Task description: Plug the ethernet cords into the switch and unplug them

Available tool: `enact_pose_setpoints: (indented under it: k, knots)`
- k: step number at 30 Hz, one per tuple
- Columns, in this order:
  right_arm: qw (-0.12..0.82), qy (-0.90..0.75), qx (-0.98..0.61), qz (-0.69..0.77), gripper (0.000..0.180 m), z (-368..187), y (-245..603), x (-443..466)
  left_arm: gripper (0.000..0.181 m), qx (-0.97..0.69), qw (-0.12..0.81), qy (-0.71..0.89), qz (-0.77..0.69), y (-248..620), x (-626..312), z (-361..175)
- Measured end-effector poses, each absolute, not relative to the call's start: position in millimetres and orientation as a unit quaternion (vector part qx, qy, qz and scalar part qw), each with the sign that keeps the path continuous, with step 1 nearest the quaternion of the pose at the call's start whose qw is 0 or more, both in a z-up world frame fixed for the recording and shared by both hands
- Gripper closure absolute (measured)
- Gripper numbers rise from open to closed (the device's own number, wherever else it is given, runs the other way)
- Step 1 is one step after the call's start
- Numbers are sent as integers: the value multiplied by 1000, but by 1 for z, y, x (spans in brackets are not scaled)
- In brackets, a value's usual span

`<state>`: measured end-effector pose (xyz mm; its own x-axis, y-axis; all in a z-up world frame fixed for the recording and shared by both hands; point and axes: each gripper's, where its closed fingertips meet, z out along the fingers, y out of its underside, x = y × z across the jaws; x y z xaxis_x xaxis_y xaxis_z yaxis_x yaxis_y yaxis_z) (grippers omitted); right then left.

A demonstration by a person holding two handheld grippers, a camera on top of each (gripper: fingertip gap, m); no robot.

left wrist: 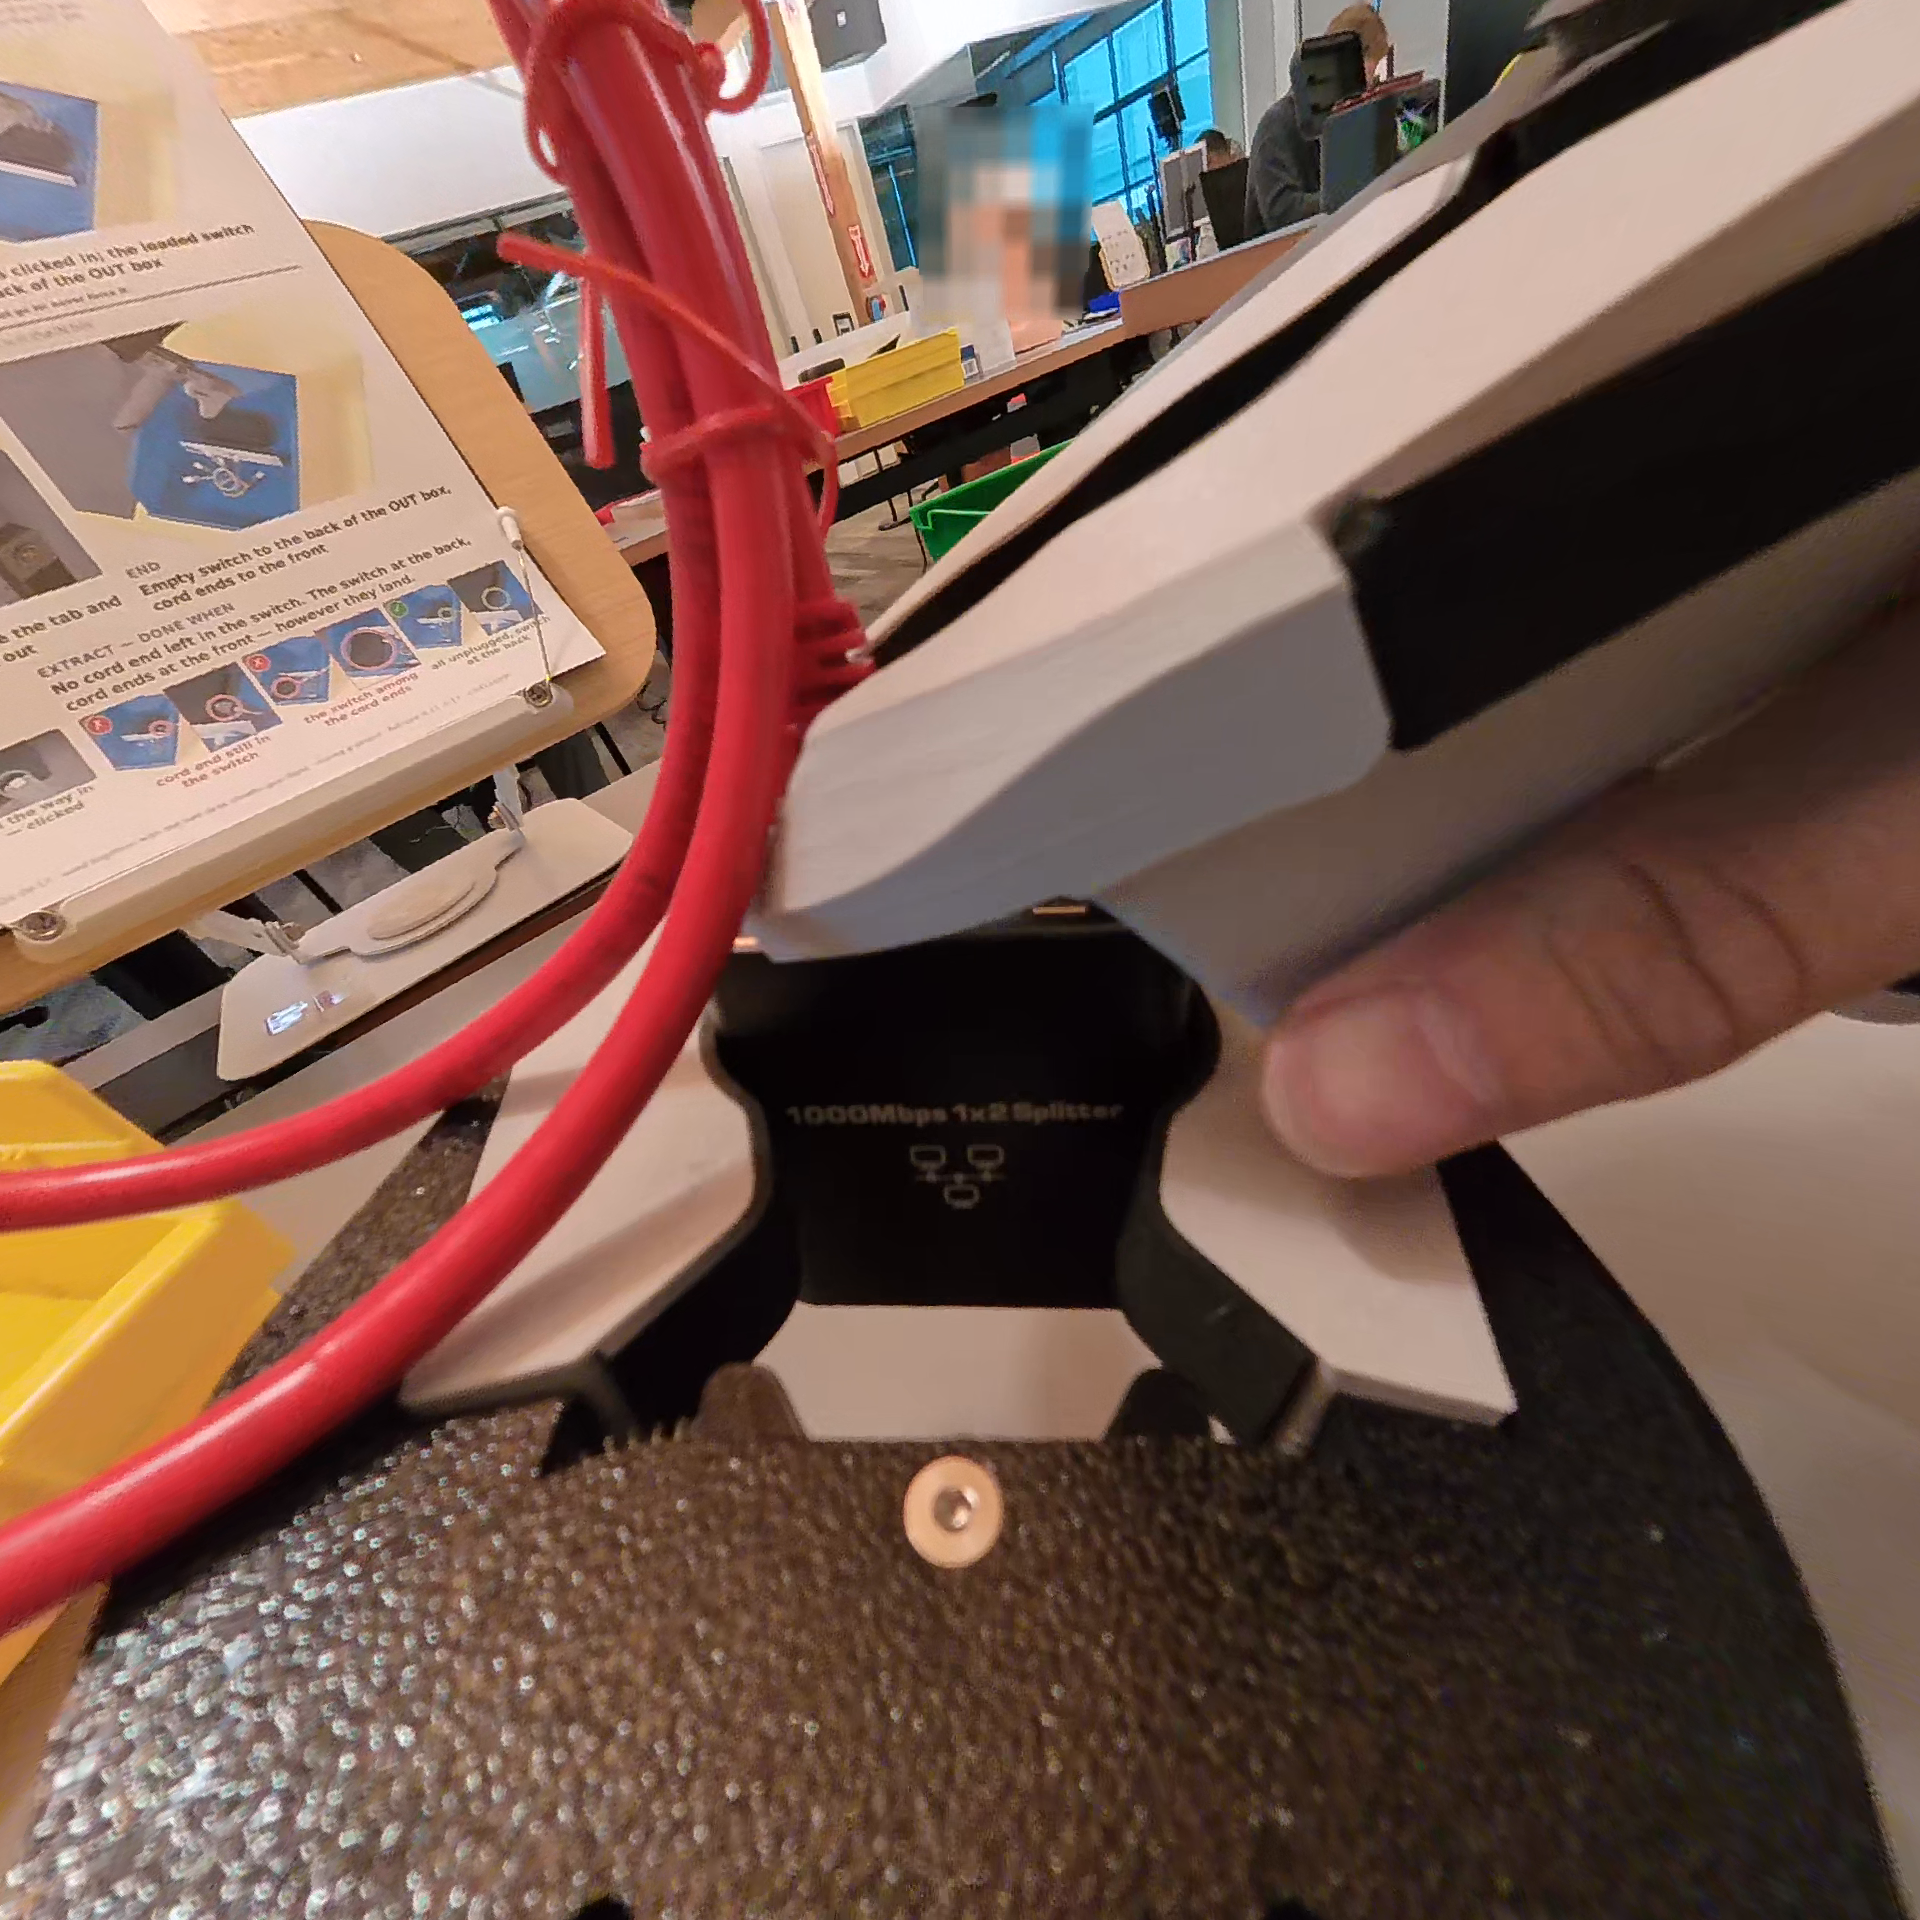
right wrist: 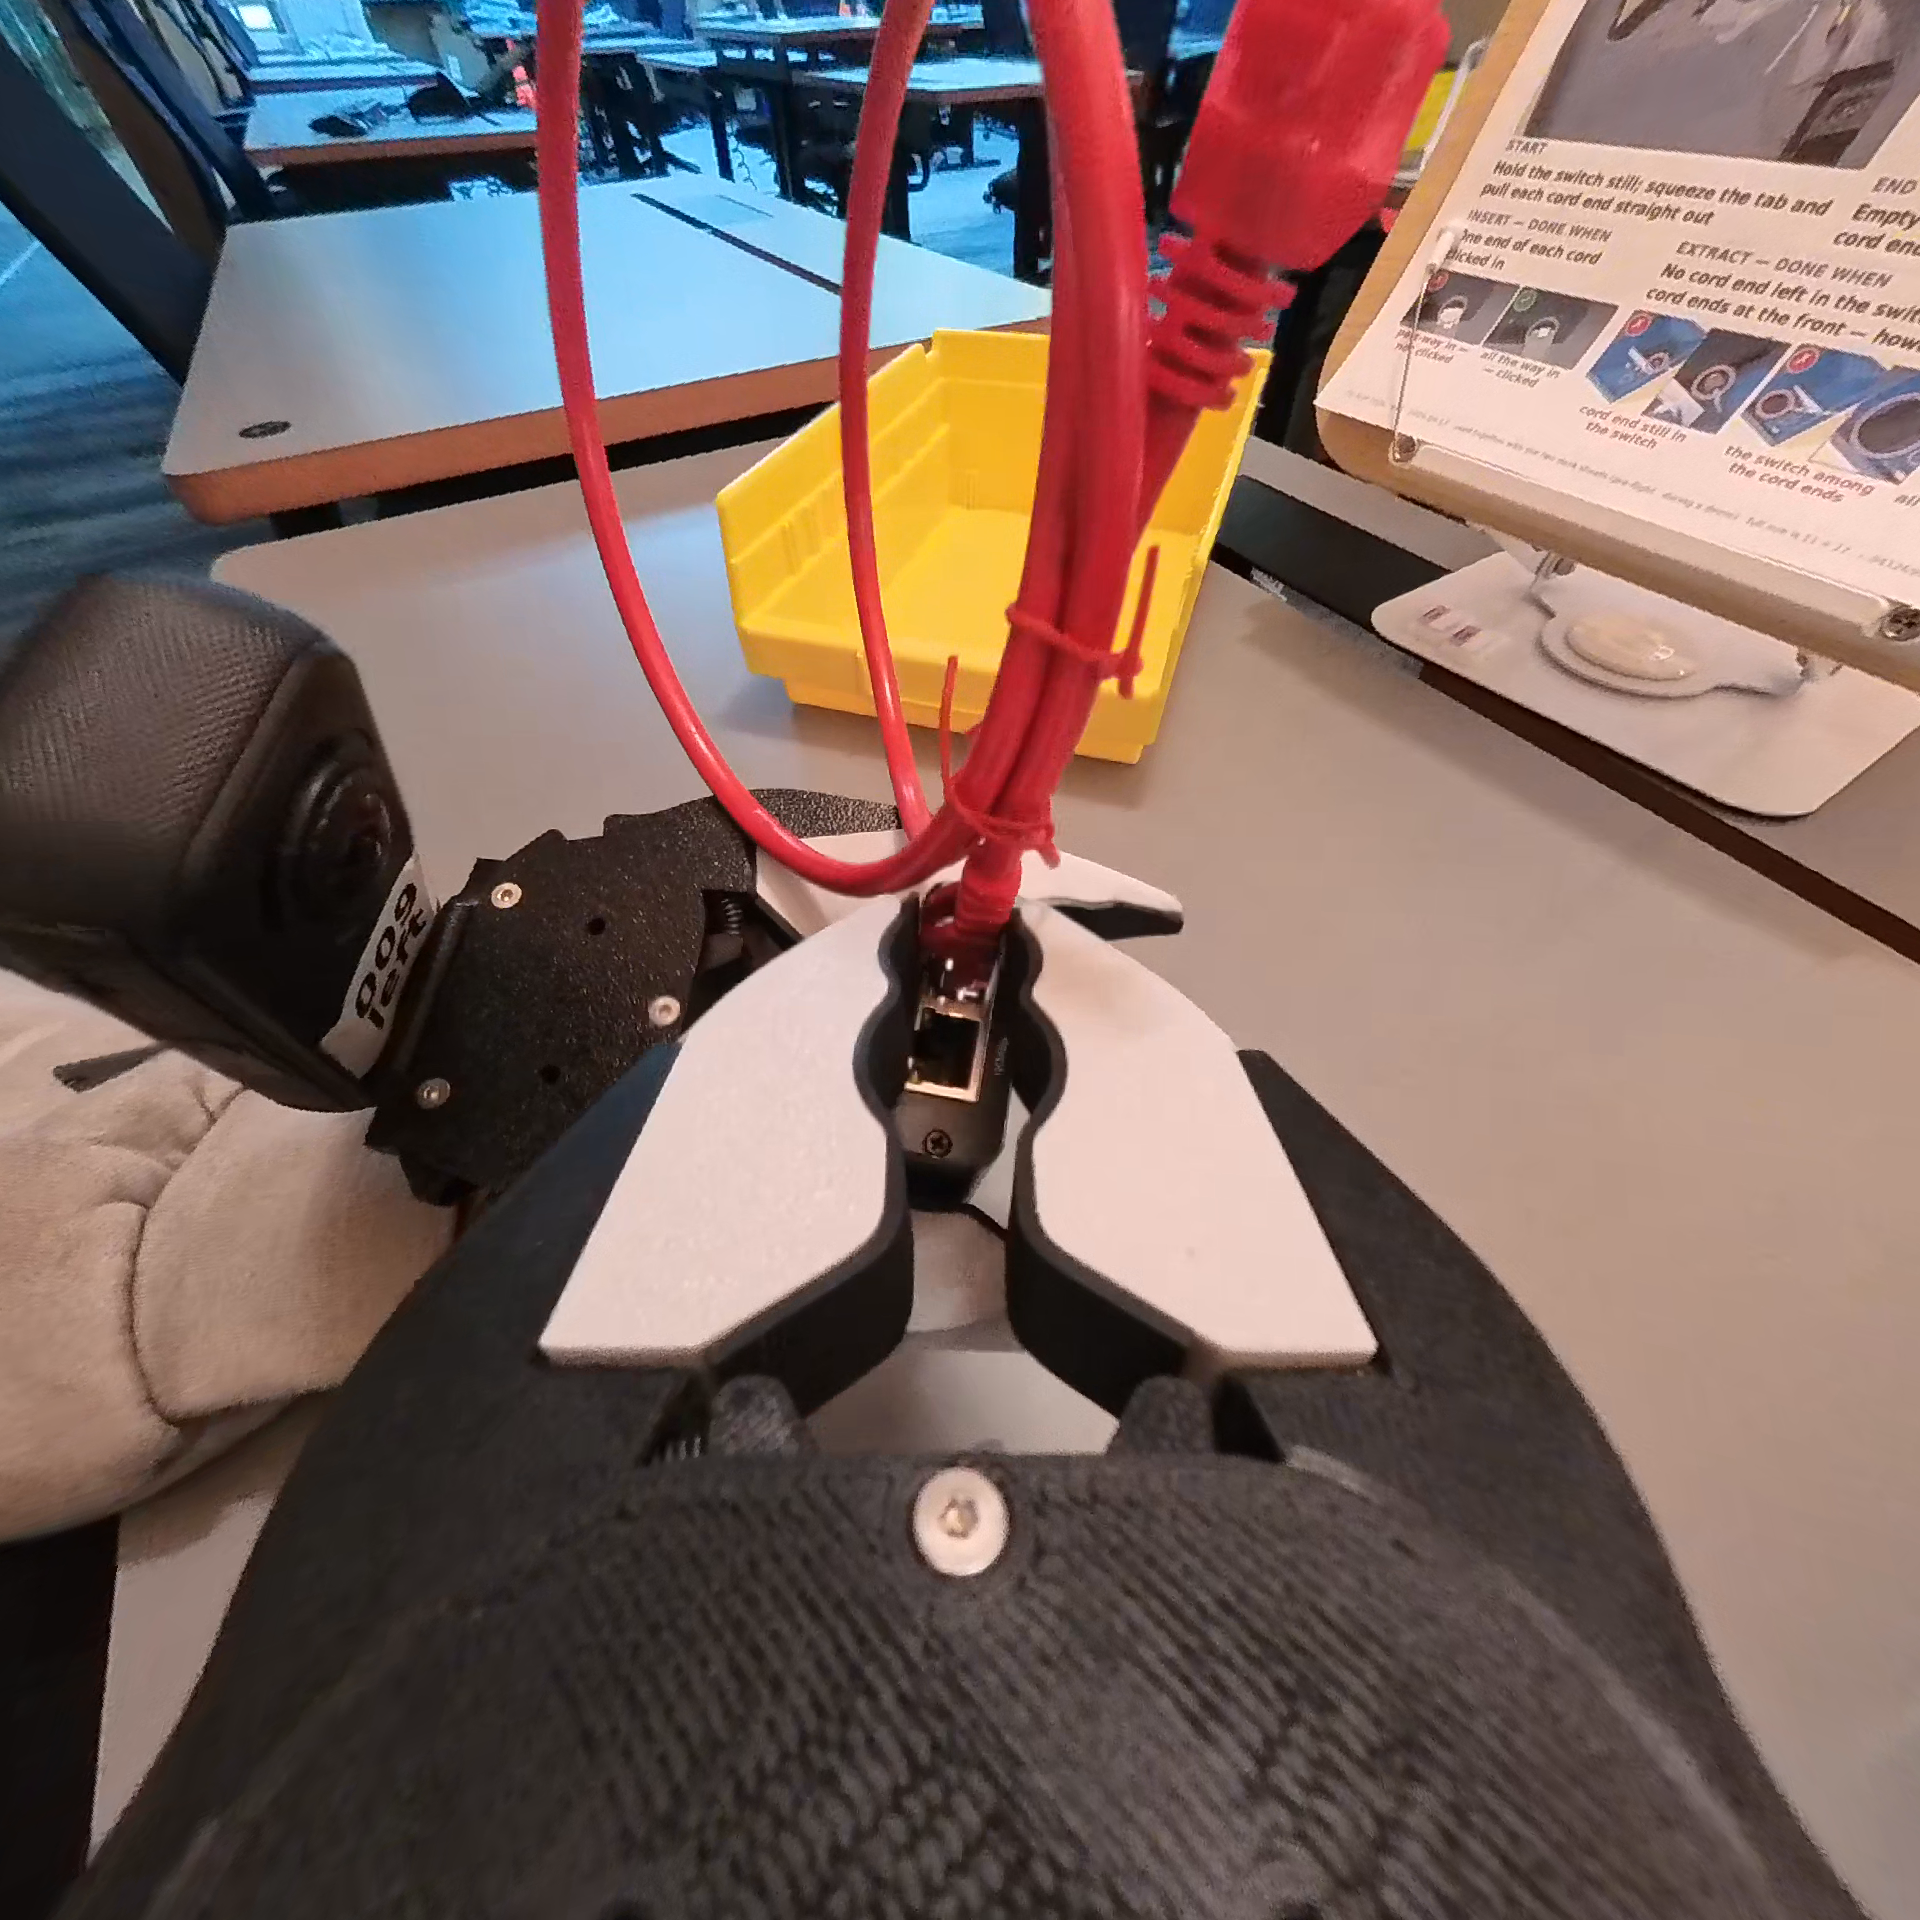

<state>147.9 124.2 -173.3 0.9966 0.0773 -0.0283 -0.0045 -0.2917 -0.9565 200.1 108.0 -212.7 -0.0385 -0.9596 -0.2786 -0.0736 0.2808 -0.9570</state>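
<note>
A small black switch (left wrist: 935, 1247) sits between the white fingers of my left gripper (left wrist: 966, 1023), which is shut on it. My right gripper (left wrist: 821, 831) reaches in from the upper right and covers the switch's far end. In the right wrist view my right gripper (right wrist: 966, 920) is shut around a red plug (right wrist: 982, 894) seated in the switch's (right wrist: 951, 1127) far port. The near port (right wrist: 940, 1049) is empty. The red ethernet cord (left wrist: 717, 623) is bundled with ties and loops upward. Its other plug (right wrist: 1309, 135) hangs free above.
A yellow bin (right wrist: 935, 540) stands on the grey table (right wrist: 1455, 1039) behind the switch, and shows at the left (left wrist: 104, 1299). An instruction sheet on a stand (right wrist: 1683, 312) is at the right. A thumb (left wrist: 1507, 1039) rests under my right gripper. A pale sleeve (right wrist: 156, 1247) is at the left. Spacing between my two grippers at the tips: around 6 centimeters.
</note>
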Motion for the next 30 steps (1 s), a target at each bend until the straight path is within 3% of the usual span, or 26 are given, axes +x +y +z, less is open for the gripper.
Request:
enact_pose_setpoints:
  k: [19, 20, 23, 24, 30]
  knots:
    - [597, -5, -801, 39, 164, -179, 129, 153, 104, -449, 531, 599, -397, 111, 203, -220]
    - [597, -6, -801, 38, 164, -180, 129, 153, 181, -451, 530, 599, -397, 112, 203, -220]
    - [594, -6, -804, 35, 164, -180, 131, 153, 181, -455, 526, 597, -399, 113, 203, -221]
    - [594, -6, -804, 38, 164, -181, 132, 154, 104, -457, 525, 597, -399, 113, 203, -221]
    - [596, -2, -801, 47, 164, -181, 133, 154, 104, -461, 522, 601, -393, 114, 203, -223]
